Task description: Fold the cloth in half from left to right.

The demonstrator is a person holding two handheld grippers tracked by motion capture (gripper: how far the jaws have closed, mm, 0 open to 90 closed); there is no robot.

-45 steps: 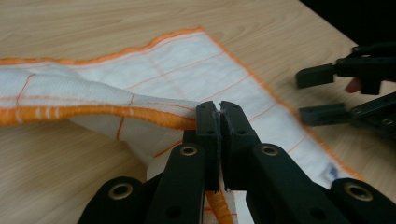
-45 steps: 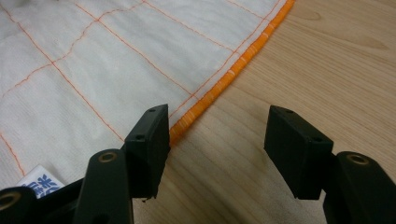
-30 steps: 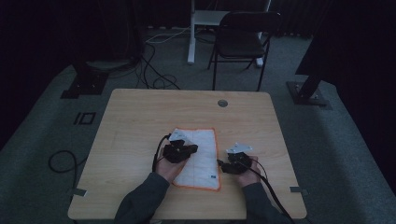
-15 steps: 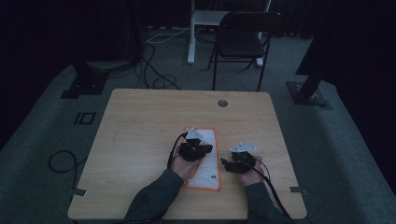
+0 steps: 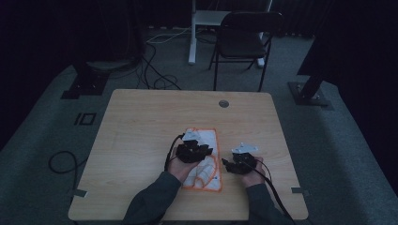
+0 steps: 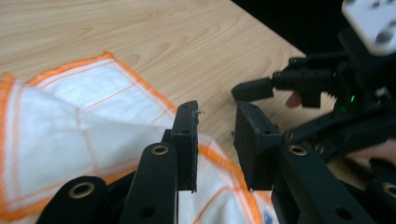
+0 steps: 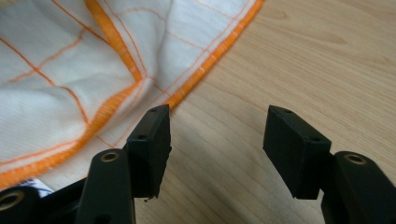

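On the wooden table (image 5: 141, 136) lies a half-folded cloth (image 5: 206, 140); the left gripper (image 6: 215, 140), jaws just opened and empty, hovers over it, while the right gripper (image 7: 217, 149) waits wide beside its edge.

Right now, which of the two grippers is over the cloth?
The left gripper. It hovers above the white, orange-edged cloth, jaws just opened with nothing pinched. The right gripper stays beside the cloth's edge, over the bare table.

No legible text, brand, number or sign is showing on any surface. A small white tag with blue marks is lying at the cloth's (image 5: 202, 159) 5 o'clock corner, too blurred to read.
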